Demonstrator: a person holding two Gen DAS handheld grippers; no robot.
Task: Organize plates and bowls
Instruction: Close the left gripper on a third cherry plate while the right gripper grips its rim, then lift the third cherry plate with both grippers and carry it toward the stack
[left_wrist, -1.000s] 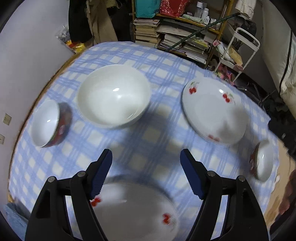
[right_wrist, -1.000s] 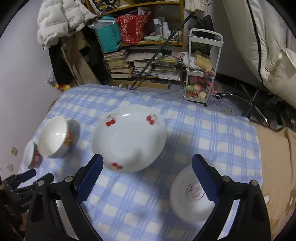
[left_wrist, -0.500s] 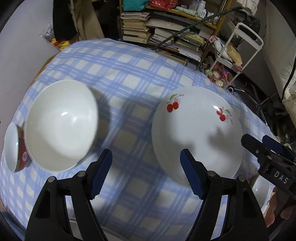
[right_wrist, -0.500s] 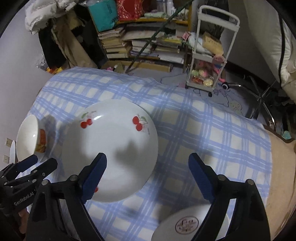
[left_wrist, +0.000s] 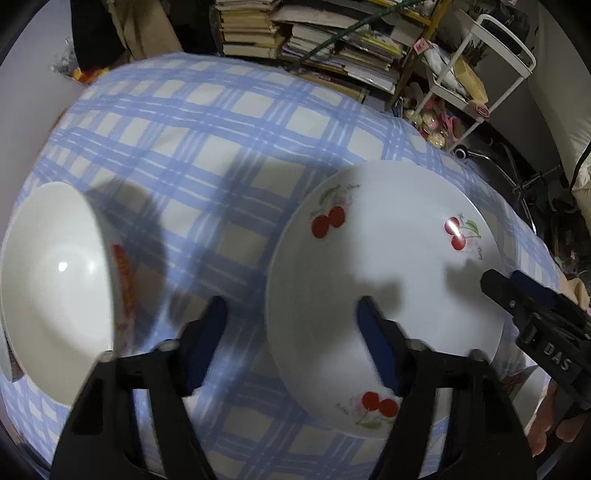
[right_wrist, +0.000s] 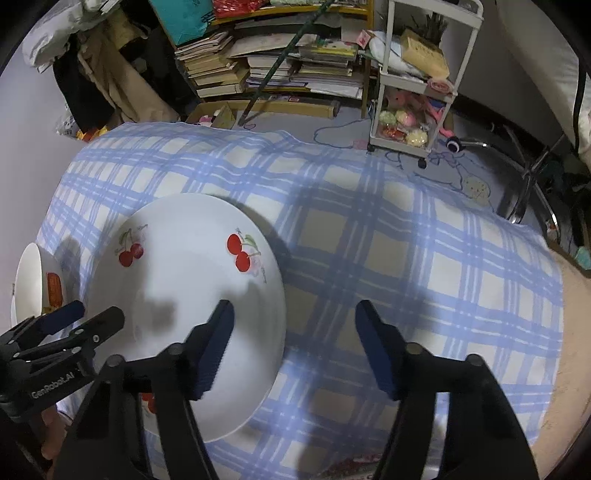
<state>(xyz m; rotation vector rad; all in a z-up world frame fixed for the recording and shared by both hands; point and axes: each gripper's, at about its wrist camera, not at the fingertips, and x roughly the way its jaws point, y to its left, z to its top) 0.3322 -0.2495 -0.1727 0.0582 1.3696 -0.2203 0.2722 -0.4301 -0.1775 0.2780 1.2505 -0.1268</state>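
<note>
Porcelain gleams under our two grippers: a round, shallow cherry plate (left_wrist: 388, 288) of glossy white glaze, printed with three pairs of red cherries near its rim, lies flat on a soft checked tablecloth (left_wrist: 207, 133) of pale blue and cream. In the left wrist view our left gripper (left_wrist: 291, 332) points steeply down with the plate's left rim between its ribbed blue pads; the jaws have just been closing, yet they stand apart and we see no pad pressing on the plate. In the right wrist view our right gripper (right_wrist: 293, 332) straddles the plate's right rim the same way, jaws also just closing and apart, its left pad over the glaze and its right pad over bare cloth. At nine o'clock from the plate in the left view sits a deep, smooth white bowl (left_wrist: 55, 291) with an orange-red mark on its outer wall, well apart from the plate. Toward twelve o'clock, beyond the table, we see stacked books (right_wrist: 266, 62), and at one o'clock a white wheeled cart (right_wrist: 413, 85).
</note>
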